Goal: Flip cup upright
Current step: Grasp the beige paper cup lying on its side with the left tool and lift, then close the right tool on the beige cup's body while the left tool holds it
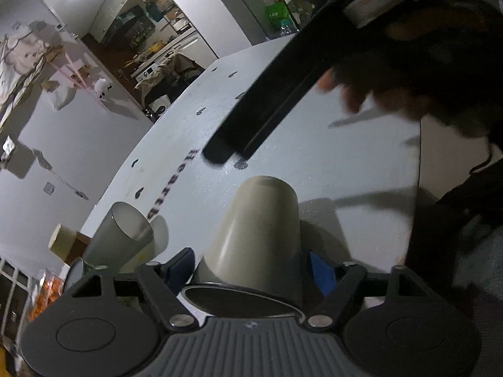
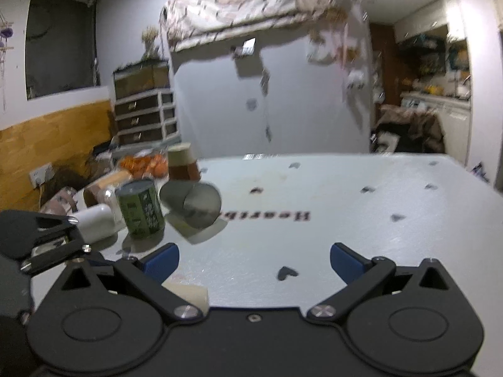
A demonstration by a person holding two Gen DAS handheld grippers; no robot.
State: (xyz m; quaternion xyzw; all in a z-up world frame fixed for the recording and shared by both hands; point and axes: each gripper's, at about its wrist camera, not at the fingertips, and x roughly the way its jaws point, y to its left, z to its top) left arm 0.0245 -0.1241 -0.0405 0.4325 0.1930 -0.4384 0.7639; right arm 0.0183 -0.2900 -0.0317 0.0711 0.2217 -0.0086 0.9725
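Observation:
In the left wrist view a cream cup (image 1: 256, 235) sits between my left gripper's blue pads (image 1: 320, 271), its closed base pointing away and its open mouth toward the camera. My left gripper (image 1: 248, 270) is shut on it above the white table (image 1: 345, 163). In the right wrist view my right gripper (image 2: 254, 259) is open and empty over the table (image 2: 345, 235). A corner of the cream cup (image 2: 188, 293) shows at the lower left, beside part of the left gripper (image 2: 47, 238).
A grey cup lies on its side on the table (image 2: 191, 202), also in the left view (image 1: 121, 235). A green can (image 2: 141, 209), a white bottle (image 2: 94, 223) and orange packets (image 2: 144, 163) crowd the table's left edge. The right gripper's body (image 1: 276, 94) crosses the left view.

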